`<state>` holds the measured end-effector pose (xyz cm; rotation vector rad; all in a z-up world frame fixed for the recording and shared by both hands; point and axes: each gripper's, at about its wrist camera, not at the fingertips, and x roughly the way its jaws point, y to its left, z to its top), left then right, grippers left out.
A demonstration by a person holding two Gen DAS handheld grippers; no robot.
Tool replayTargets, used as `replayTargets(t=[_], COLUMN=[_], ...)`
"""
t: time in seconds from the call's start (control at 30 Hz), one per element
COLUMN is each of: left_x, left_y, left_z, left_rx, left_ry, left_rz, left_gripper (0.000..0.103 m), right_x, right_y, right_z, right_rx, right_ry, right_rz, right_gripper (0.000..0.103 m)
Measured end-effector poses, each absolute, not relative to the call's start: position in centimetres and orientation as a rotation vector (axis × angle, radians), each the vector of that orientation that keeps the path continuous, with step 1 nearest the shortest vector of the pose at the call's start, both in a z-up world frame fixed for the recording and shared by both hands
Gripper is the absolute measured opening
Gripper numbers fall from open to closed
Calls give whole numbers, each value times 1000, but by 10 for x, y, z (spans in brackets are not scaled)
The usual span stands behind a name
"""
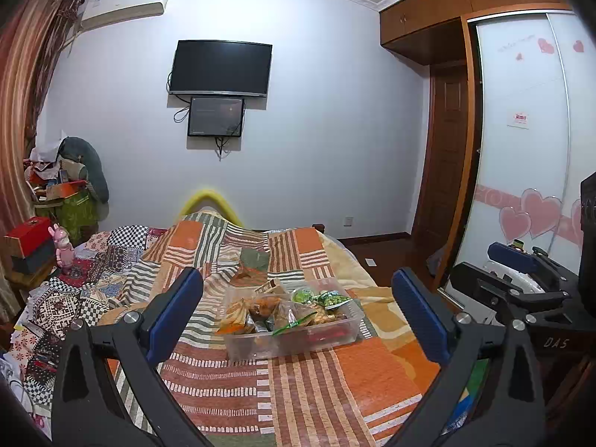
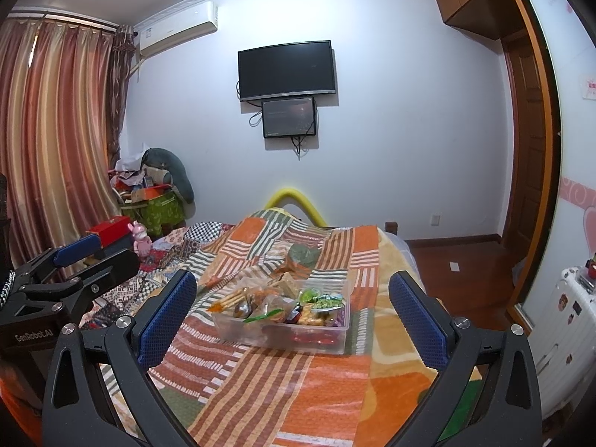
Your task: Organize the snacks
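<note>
- Snacks (image 1: 287, 311) sit heaped in a clear plastic bin (image 1: 346, 335) on the patchwork blanket (image 1: 316, 391) of the bed, about midway along it and closer to its right edge than its left.
- Both my tools hang back from the bin over the near end of the bed: my left gripper (image 1: 298, 316) has its jaws spread wide with nothing between them, and my right gripper (image 2: 292, 314) stands the same, wide and empty. Each shows at the side of the other's view.
- In the bin I can make out a green-pea packet (image 1: 335, 300) at the far right, orange cracker bags (image 2: 231, 300) at the left, brownish wrapped pieces between; red packets lie low against the front wall.
- A few loose packets (image 2: 287, 279) seem to lie on the blanket just behind the bin, though I cannot tell them apart clearly.
- This would fit a heap awaiting sorting, or a bin already filled.
- For any pick, I judge the crinkly bags will slip and drag neighbours, so close on a bag's sealed edge, lift straight, and steady the light bin on the soft bedding.
</note>
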<state>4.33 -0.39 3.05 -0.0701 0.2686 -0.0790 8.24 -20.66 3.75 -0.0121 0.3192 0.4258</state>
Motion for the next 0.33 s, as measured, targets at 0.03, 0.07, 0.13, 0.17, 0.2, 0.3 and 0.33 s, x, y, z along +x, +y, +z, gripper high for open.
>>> replayTargets(t=[0.03, 0.07, 0.13, 0.17, 0.2, 0.3, 0.33], left_x=[43, 44, 44, 44, 44, 44, 44], left_y=[-4, -4, -4, -4, -5, -6, -6], left_z=[30, 30, 30, 30, 30, 31, 30], left_rx=[-71, -72, -74, -74, -75, -74, -71], left_ry=[270, 274, 278, 280, 281, 283, 285], left_rz=[-81, -85, -95, -97, -99, -105, -105], left_gripper=[103, 103, 103, 103, 103, 103, 103], right_x=[82, 82, 83, 82, 82, 84, 84], right_y=[-206, -206, -207, -207, -207, -208, -209], right_z=[37, 37, 36, 36, 35, 35, 35], right_rx=[-13, -14, -14, -14, -14, -13, -13], right_ry=[320, 321, 325, 327, 328, 332, 333], right_rz=[425, 425, 423, 423, 422, 421, 421], right_gripper=[103, 103, 103, 103, 103, 103, 103])
